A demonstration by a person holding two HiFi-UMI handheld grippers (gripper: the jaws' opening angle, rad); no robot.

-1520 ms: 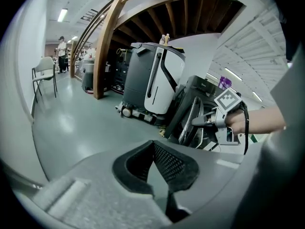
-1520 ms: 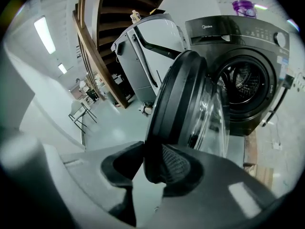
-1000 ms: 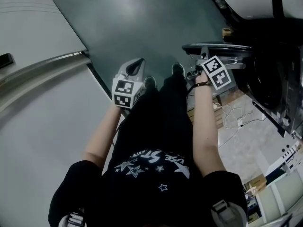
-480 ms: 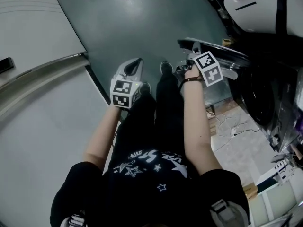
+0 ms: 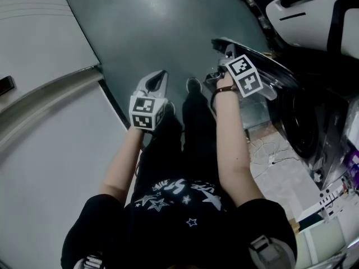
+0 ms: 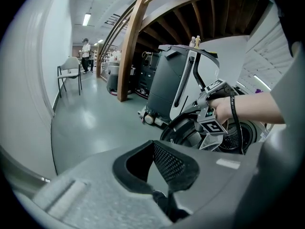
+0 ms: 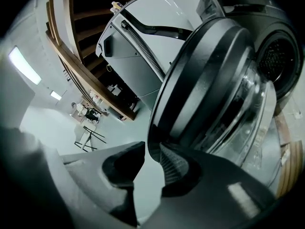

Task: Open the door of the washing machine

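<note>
Door: one round door (image 5: 277,69), swung open off the front of the washing machine (image 7: 228,4), at the right of the scene. It stands on edge. From above its dark rim runs from far left to near right. Its clear glass bowl (image 7: 248,109) bulges right, toward the drum opening (image 5: 305,125).

Right gripper: the right gripper (image 5: 224,49) is at the door's free, left edge and points forward and down. Its jaws stand apart and have just been closing. The door rim lies against the right-hand pad (image 7: 174,163). The other pad is off the rim, and the floor (image 5: 162,21) shows in the gap.

Left gripper: the left gripper (image 5: 159,78) is held over the floor ahead of the person's left leg, well apart from the door, also pointing forward and down. Its jaws are a little apart with nothing between them.

Arms: both forearms reach forward and down. The right reaches farther, and a dark band (image 5: 224,91) is on that wrist.

Count: one washing machine, one door, two grippers, each with one marker cube (image 5: 143,112), and one chair (image 6: 69,75) far down the hall.
</note>
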